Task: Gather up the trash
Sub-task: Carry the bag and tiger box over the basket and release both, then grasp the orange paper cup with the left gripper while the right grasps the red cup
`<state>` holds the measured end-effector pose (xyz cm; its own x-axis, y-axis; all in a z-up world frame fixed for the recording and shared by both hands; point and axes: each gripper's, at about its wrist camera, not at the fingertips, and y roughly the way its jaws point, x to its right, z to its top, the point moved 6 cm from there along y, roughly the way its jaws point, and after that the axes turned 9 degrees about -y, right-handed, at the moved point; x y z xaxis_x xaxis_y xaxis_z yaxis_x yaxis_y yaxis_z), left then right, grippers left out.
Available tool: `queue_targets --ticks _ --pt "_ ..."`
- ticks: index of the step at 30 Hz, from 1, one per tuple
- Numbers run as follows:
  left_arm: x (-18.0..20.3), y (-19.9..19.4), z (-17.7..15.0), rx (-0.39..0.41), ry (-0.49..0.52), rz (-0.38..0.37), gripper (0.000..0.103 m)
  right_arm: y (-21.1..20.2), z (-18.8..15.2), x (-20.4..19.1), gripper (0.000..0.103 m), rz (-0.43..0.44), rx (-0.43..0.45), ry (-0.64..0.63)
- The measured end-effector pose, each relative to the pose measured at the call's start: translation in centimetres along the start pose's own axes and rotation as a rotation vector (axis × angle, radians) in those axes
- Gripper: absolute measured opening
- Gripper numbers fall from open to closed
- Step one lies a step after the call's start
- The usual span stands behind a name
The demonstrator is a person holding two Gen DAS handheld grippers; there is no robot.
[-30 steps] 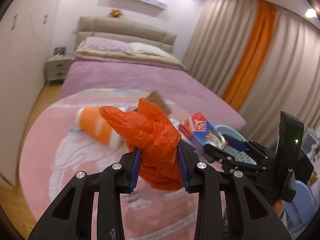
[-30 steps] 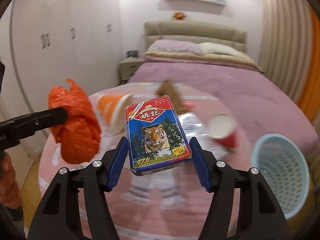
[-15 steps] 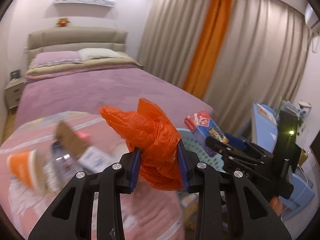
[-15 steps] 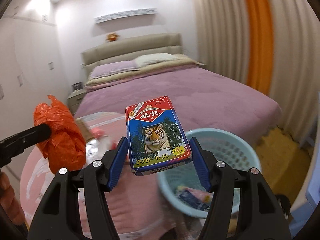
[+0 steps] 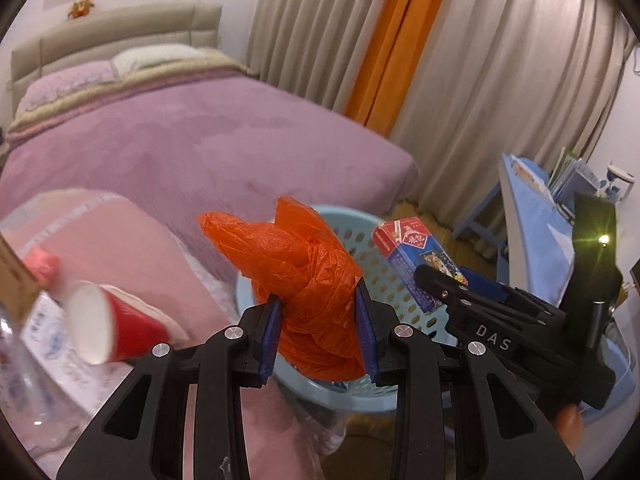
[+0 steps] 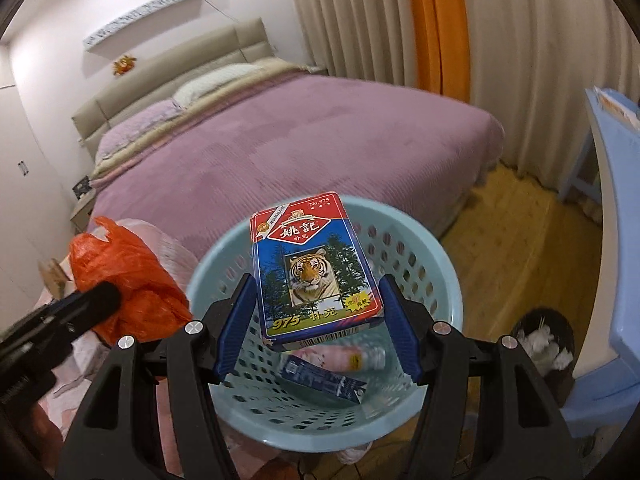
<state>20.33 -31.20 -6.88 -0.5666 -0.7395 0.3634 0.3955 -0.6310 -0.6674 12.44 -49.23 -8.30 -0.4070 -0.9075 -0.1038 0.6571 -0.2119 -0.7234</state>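
My left gripper (image 5: 320,320) is shut on a crumpled orange plastic bag (image 5: 304,272), held above the near rim of a light blue perforated basket (image 5: 360,396). My right gripper (image 6: 318,312) is shut on a playing-card box with a tiger picture (image 6: 316,264), held over the open basket (image 6: 440,256). The box also shows in the left wrist view (image 5: 416,256), and the bag in the right wrist view (image 6: 128,272). A blue carton (image 6: 324,380) and a pink bottle (image 6: 348,358) lie in the basket.
A red paper cup (image 5: 116,332), a clear bottle (image 5: 24,360) and a cardboard piece lie on the pink mat (image 5: 120,240) at left. A purple bed (image 6: 280,140) is behind. A small black bin with tissues (image 6: 544,344) and a blue table (image 6: 616,200) stand at right.
Both grippers have swung right from the pink mat to the blue basket, keeping hold of the bag and the box. The basket now sits directly under the right gripper.
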Motion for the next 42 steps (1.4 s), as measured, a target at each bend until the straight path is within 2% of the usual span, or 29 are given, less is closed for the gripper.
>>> queue_targets --ticks 5,10,13,23,30,36,42 --pt "0.2 2.3 -0.4 -0.041 0.010 0.028 0.037 2.2 -0.5 0.9 0.061 -0.015 -0.044 0.023" --pt "0.5 2.0 -0.6 -0.031 0.015 0.026 0.063 2.8 -0.7 1.3 0.067 -0.013 -0.056 0.043" --pt "0.9 0.7 -0.7 -0.008 0.026 0.013 0.073 2.5 -0.9 1.4 0.067 0.000 -0.052 0.047" --pt "1.0 -3.4 -0.9 0.071 0.014 -0.010 0.073 -0.2 -0.6 -1.2 0.067 0.047 -0.001 -0.002" --pt "-1.6 -9.0 -0.6 0.173 -0.038 -0.001 0.073 -4.5 0.6 -5.5 0.067 0.106 0.104 -0.089" --pt "-6.2 -14.7 -0.4 0.287 -0.114 0.089 0.075 -7.9 1.2 -10.4 0.067 0.191 0.196 -0.189" --pt "-13.0 -20.0 -1.1 0.381 -0.220 0.263 0.076 -8.6 0.5 -16.1 0.067 0.262 0.229 -0.308"
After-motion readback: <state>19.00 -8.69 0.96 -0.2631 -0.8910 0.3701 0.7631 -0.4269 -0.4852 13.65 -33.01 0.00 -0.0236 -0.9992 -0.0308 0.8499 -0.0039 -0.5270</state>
